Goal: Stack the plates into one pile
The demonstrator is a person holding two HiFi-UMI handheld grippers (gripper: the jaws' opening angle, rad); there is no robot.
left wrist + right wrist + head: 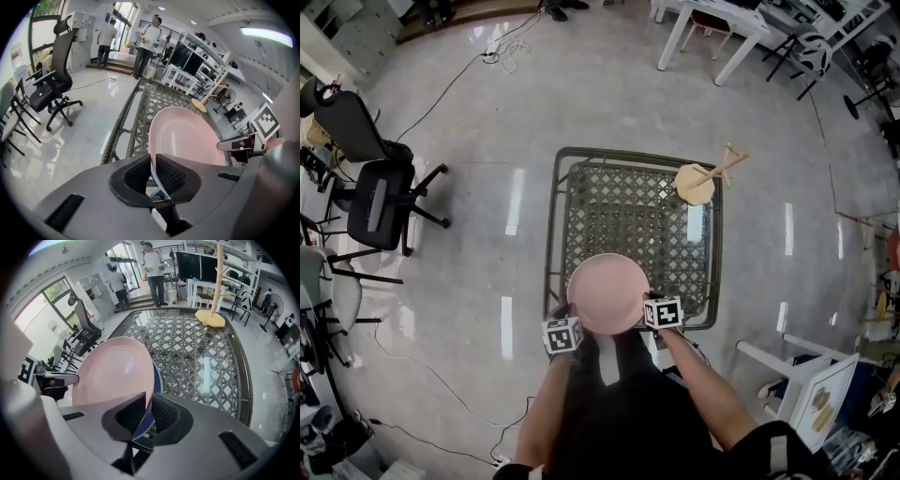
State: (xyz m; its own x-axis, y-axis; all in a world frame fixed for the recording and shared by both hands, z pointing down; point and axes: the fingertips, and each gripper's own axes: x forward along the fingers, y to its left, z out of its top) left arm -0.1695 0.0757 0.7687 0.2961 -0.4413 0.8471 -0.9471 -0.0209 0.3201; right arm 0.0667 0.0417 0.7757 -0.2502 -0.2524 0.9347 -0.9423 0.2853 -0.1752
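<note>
A pink plate (607, 292) lies on top of a blue plate (158, 376), whose rim peeks out beneath it in the right gripper view. Both grippers hold this pile over the near edge of the table (633, 220). My left gripper (574, 319) is shut on the pile's left rim (153, 173). My right gripper (645, 305) is shut on the right rim (149, 411). In the left gripper view the pink plate (187, 138) fills the middle, with the right gripper (239, 145) beyond it. Whether the pile touches the table I cannot tell.
The table has a glass top over dark lattice and a metal frame. A wooden branch-shaped stand (698, 180) sits at its far right corner. Black office chairs (380, 202) stand to the left, white desks (722, 28) at the back, and two people (145, 40) far off.
</note>
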